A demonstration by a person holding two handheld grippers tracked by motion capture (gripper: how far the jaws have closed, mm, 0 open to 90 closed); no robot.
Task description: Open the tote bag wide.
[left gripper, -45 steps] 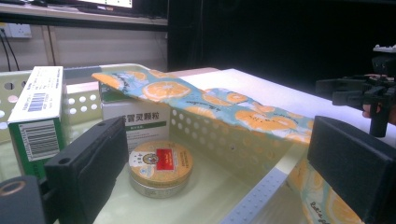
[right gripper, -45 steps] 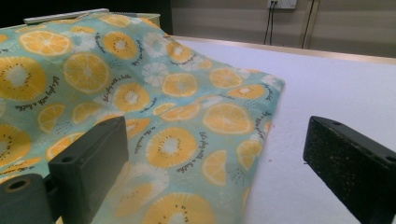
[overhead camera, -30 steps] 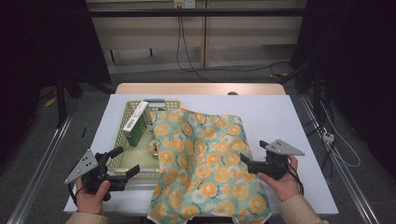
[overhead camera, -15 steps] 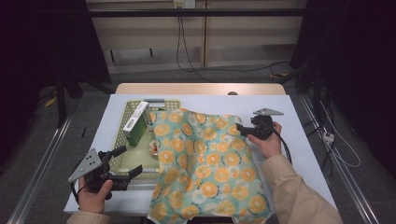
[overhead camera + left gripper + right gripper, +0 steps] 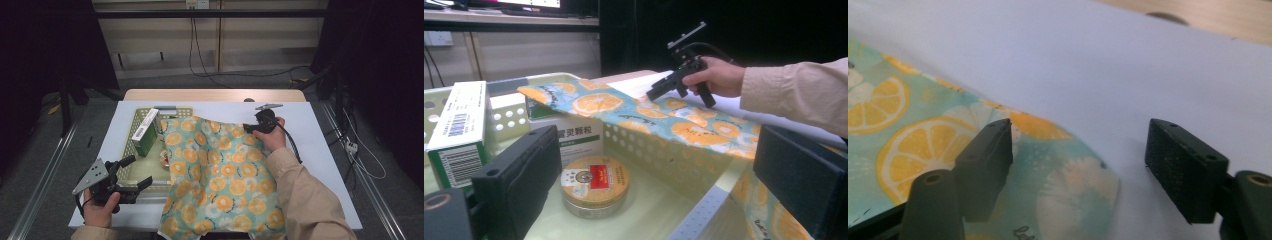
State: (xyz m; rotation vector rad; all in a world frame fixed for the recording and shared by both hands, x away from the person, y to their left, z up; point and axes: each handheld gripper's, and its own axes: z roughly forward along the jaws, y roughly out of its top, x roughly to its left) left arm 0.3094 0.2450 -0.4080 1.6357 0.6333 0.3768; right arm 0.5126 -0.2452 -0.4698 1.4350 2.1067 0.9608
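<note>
A cloth printed with orange slices (image 5: 220, 175) drapes over the right part of a pale green basket (image 5: 131, 150) and across the white table. My right gripper (image 5: 250, 129) is low over the cloth's far right corner. In the right gripper view its jaws (image 5: 1083, 170) stand wide; they have just been closing slightly. The cloth corner (image 5: 1068, 200) lies between them, not pressed. My left gripper (image 5: 141, 170) hovers open at the basket's near edge. In the left gripper view it (image 5: 659, 190) faces a round tin (image 5: 595, 185) with nothing between its jaws.
The basket holds a green and white box (image 5: 146, 132) standing upright, a second box (image 5: 574, 137) half under the cloth, and the tin (image 5: 165, 159). Bare white table (image 5: 320, 150) lies right of the cloth. A wooden strip (image 5: 210, 95) edges the far side.
My right gripper has moved from the cloth's near right edge away from the person to its far right corner, and sunk a little. The left gripper has stayed put.
</note>
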